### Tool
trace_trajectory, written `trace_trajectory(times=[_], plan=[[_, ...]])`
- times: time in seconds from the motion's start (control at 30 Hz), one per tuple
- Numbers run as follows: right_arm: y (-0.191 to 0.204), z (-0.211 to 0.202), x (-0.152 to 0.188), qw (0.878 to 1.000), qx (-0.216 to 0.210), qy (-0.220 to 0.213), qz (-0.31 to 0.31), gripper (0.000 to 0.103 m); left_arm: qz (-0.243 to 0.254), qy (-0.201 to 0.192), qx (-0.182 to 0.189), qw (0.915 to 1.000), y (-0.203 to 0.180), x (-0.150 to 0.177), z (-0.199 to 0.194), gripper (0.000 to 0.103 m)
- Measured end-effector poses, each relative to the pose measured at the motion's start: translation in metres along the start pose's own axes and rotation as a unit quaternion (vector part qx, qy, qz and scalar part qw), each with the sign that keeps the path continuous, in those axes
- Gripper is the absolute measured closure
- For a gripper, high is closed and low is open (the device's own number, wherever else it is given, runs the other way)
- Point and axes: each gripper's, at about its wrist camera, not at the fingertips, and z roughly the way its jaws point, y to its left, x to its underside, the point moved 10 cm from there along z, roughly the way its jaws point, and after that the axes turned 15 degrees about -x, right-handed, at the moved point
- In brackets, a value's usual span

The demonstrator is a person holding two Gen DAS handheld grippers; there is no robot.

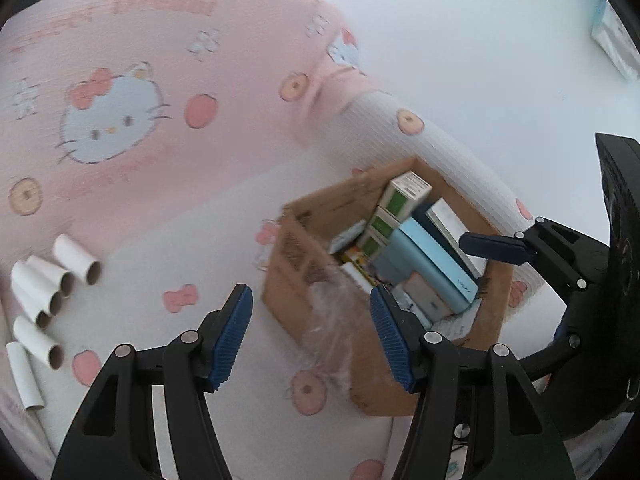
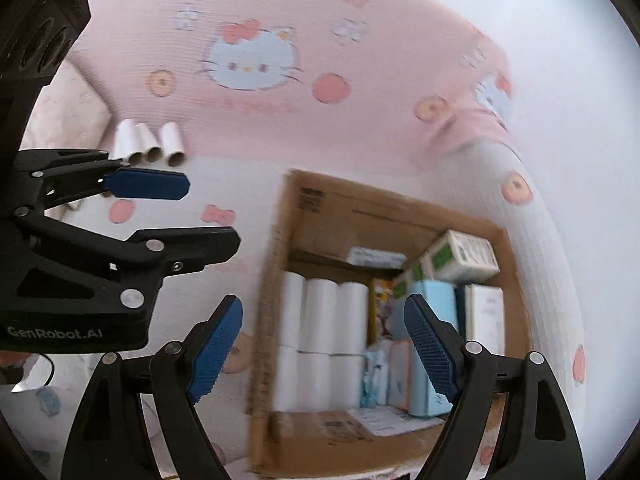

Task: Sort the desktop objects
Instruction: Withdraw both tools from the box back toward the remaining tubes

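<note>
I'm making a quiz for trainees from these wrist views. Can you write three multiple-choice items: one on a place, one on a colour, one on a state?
1. Where do the white paper rolls stand?
A. inside the cardboard box
B. on the floor
C. on a shelf

2. What colour are the gripper pads?
A. red
B. blue
C. green

3. How does the left gripper stand?
A. shut on a tube
B. shut on nothing
C. open, holding nothing

Answers:
1. A: the rolls stand packed against one wall of the cardboard box.
2. B: the ribbed pads are blue in both views.
3. C: its jaws stand wide apart, with only the box and the cloth showing behind the gap.
</note>
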Motion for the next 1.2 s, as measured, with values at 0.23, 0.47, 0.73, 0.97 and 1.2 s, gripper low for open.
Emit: trace_trajectory(times=[0.23, 0.47, 0.73, 0.97, 1.2], plan=[[0.045, 0.009, -0.044, 0.996, -0.013, -0.062, -0.065, 0.021, -0.094, 0.017, -0.051, 0.9941, 0.078, 0.027, 0.000, 0.038], [0.099, 0.045, -0.069, 0.981, -0.110, -0.133, -0.090, 0.021, -0.207, 0.097, -0.095, 0.9689, 0.163, 0.091, 0.016, 0.038], [0.170, 0.087, -0.090, 0.949, -0.207, -0.206, -0.118, 0.018, -0.286, 0.088, -0.174, 0.9382, 0.255, 0.131, 0.017, 0.038], [0.221, 0.143, -0.116, 0.935, -0.229, -0.243, -0.121, 0.015, -0.349, 0.098, -0.213, 0.9074, 0.327, 0.155, 0.022, 0.038], [0.257, 0.204, -0.129, 0.928, -0.298, -0.218, -0.060, 0.015, -0.291, 0.091, -0.282, 0.9097, 0.358, 0.153, 0.033, 0.038]])
